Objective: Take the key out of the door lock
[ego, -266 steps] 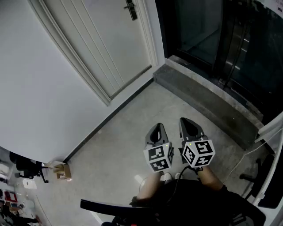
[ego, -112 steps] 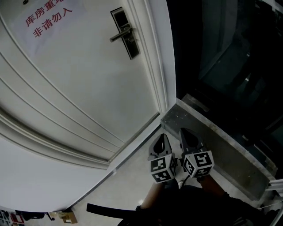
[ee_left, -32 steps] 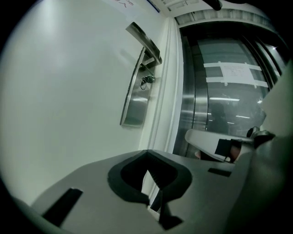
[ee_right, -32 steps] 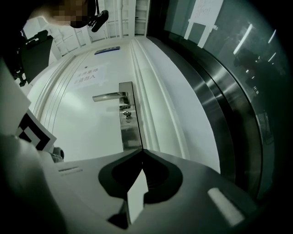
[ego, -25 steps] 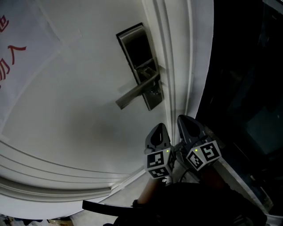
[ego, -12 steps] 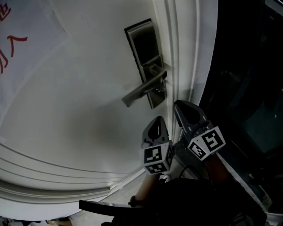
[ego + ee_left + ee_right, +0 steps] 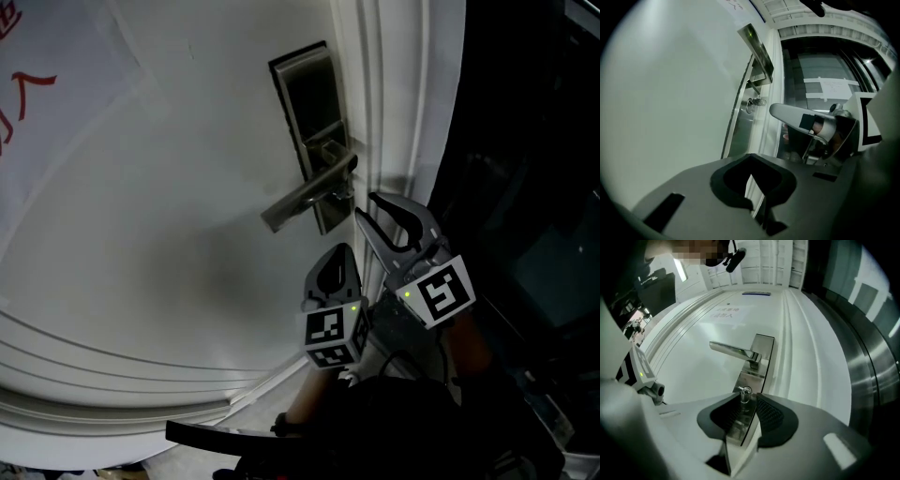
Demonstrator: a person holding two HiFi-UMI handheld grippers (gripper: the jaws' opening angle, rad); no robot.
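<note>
The key point(image 7: 745, 392) sits in the lock plate point(image 7: 761, 357) of a white door point(image 7: 169, 187), sticking out just below the lever handle point(image 7: 732, 350). A small ring hangs at the key's head.

The right claw point(image 7: 746, 411) is raised to the lock with its jaws spread apart. In the right gripper view the key's head stands between the two jaw tips. The ribbed pads point(image 7: 769, 413) are not pressed onto it, and a gap shows on the right side. In the head view this claw point(image 7: 367, 206) points up and left at the lower end of the plate point(image 7: 312, 122), just beside the door frame point(image 7: 398, 112).

The left claw point(image 7: 336, 270) is lower and to the left, apart from the lock, with its tip aimed at the door panel. Its own view shows the jaws point(image 7: 753, 186) brought together with nothing between them. Past them, that view shows the key point(image 7: 753, 102), the handle point(image 7: 758, 49) and the right claw's outer side point(image 7: 806, 119).

A paper notice point(image 7: 56, 56) with red characters is stuck on the door at upper left.
</note>
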